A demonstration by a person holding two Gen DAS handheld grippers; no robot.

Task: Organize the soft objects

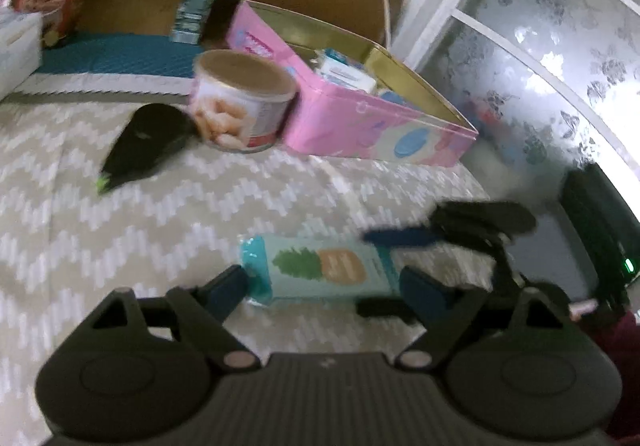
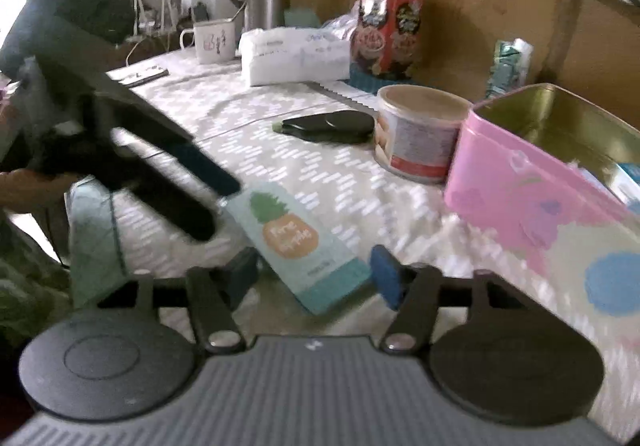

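Both hand-held grippers wide round "Pine Apple" pkt (image 2: 296, 242), left (image 1: 322, 288), right (image 2: 314, 274).

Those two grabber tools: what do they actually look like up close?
Each, left gripper and right gripper, has a grey ribbed body with two round black discs, black angular linkage arms on silvery pivot pins, and two fingers tipped with dark blue pads. A maroon sleeve shows behind one. No cables visible.
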